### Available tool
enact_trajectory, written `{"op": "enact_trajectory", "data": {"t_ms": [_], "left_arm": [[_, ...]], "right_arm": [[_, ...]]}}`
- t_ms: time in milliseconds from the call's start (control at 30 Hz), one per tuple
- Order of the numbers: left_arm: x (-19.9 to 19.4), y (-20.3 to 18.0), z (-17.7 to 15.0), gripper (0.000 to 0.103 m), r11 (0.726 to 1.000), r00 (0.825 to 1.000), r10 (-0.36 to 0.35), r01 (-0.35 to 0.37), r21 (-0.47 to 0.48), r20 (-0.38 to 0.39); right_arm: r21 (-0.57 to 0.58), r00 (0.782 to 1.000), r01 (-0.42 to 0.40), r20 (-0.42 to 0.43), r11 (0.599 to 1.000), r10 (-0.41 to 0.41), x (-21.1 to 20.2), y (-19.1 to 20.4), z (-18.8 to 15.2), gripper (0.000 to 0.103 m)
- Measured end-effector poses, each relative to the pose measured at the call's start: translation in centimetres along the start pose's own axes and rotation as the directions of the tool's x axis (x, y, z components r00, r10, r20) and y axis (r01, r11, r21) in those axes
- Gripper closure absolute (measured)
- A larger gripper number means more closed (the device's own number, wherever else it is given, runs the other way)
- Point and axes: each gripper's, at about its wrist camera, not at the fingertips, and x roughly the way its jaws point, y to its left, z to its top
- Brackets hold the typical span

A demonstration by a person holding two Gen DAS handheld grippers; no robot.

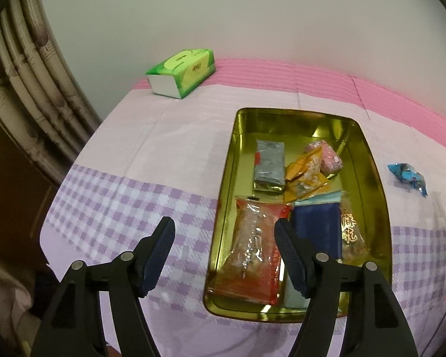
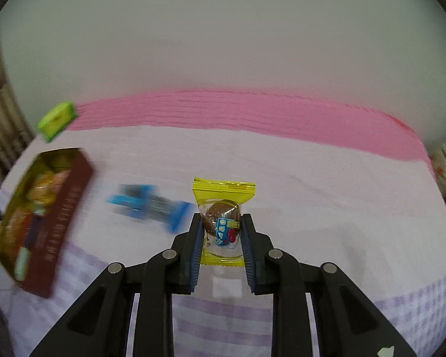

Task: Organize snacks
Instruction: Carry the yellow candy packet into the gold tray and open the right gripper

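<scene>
Right now my right gripper (image 2: 221,232) clamps a yellow snack packet (image 2: 223,223). My left gripper (image 1: 224,232) gapes empty above the gold tin (image 1: 371,178).

- light: dim, warm indoor cast
- glare: on gold tin (image 1: 371,178) interior beyond the left claw
- blur: motion smear left of right claw (image 2: 221,229)
- edges: fisheye curvature, dark vignette

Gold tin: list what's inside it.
The gold tin holds a silver packet, an orange packet, a pink packet, a red packet and a dark blue packet. Whatever lies beneath them is covered.
</scene>
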Motion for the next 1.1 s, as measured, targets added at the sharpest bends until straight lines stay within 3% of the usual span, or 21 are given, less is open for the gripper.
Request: {"op": "enact_trajectory", "data": {"t_ms": [233, 433, 667, 1100], "left_arm": [[-0.1, 2.3, 0.4, 0.033, 0.996, 0.999, 0.053, -0.052, -0.068, 0.012], [0.4, 4.5, 0.5, 0.033, 0.985, 0.998, 0.067, -0.067, -0.158, -0.005], [0.9, 6.4, 0.5, 0.033, 0.971, 0.998, 0.064, -0.069, -0.230, -0.026], [1.2, 7.0, 0.5, 0.033, 0.965, 0.997, 0.068, -0.076, -0.252, -0.039]], "right_arm": [[-0.114, 0.984, -0.177, -0.010, 0.978, 0.177, 0.7, 9.6, 2.7, 0.080], [-0.212, 0.971, -0.239, -0.058, 0.948, 0.232, 2.6, 15.6, 3.4, 0.080], [-0.275, 0.966, -0.253, -0.118, 0.928, 0.228, 5.2, 20.1, 3.8, 0.080], [-0.296, 0.969, -0.225, -0.166, 0.928, 0.183, 8.2, 22.5, 3.4, 0.080]]}}
